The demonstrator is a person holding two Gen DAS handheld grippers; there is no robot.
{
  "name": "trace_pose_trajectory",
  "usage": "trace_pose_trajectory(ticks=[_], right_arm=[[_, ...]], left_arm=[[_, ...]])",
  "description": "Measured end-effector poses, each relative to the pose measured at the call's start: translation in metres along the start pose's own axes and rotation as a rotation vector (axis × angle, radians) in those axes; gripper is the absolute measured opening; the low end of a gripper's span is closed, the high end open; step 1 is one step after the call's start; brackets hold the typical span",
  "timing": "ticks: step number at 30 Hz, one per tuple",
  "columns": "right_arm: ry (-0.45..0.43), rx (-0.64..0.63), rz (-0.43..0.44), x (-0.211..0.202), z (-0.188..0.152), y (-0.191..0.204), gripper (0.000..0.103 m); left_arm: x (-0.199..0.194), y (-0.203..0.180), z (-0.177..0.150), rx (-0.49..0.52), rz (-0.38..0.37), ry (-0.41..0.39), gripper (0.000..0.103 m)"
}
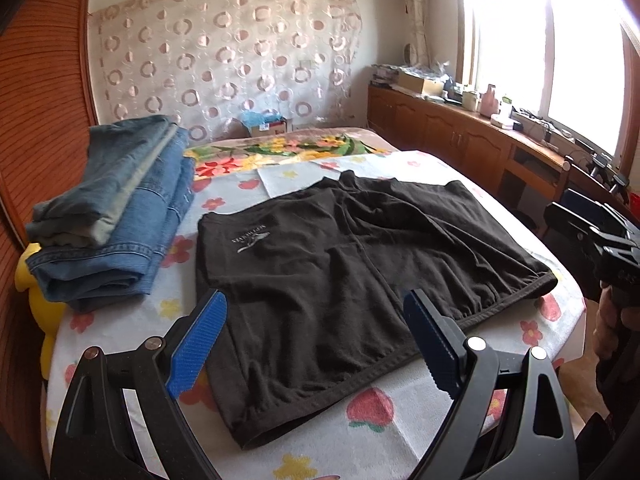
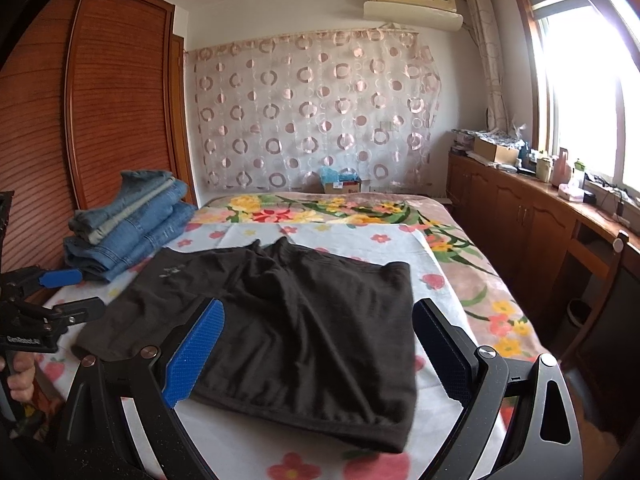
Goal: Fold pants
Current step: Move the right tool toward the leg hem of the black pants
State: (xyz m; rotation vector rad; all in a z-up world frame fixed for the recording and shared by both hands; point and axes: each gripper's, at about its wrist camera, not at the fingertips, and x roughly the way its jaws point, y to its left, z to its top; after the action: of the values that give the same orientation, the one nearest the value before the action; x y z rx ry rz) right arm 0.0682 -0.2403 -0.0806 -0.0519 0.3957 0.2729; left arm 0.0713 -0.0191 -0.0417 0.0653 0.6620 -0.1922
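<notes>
Black shorts-like pants [image 1: 340,264] lie spread flat on the bed, with a small pale logo [image 1: 250,238] on the left leg and the waistband toward the near right. In the right wrist view the pants [image 2: 288,332] lie flat just ahead. My left gripper [image 1: 316,344] is open and empty, above the pants' near left edge. My right gripper [image 2: 320,356] is open and empty, above the waistband end. The right gripper's body shows at the right edge of the left wrist view [image 1: 600,248]; the left gripper shows at the left of the right wrist view [image 2: 52,296].
A stack of folded blue jeans [image 1: 120,212] sits on the bed's far left, also in the right wrist view [image 2: 128,224]. A flowered sheet [image 1: 400,404] covers the bed. A wooden wardrobe [image 2: 100,100] stands left; a cluttered wooden cabinet [image 2: 540,216] runs under the window at right.
</notes>
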Motion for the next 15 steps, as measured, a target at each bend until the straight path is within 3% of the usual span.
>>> trace_pose_trajectory(ticks=[6,15], right_arm=[[0.057,-0.030,0.014,0.018,0.008,-0.014,0.088],[0.207,-0.025,0.076,0.062,0.033,-0.045,0.060]], left_arm=[[0.015,-0.004,0.005,0.024,-0.009,0.025,0.091],[0.033,-0.008,0.013,0.056,-0.054,0.053,0.091]])
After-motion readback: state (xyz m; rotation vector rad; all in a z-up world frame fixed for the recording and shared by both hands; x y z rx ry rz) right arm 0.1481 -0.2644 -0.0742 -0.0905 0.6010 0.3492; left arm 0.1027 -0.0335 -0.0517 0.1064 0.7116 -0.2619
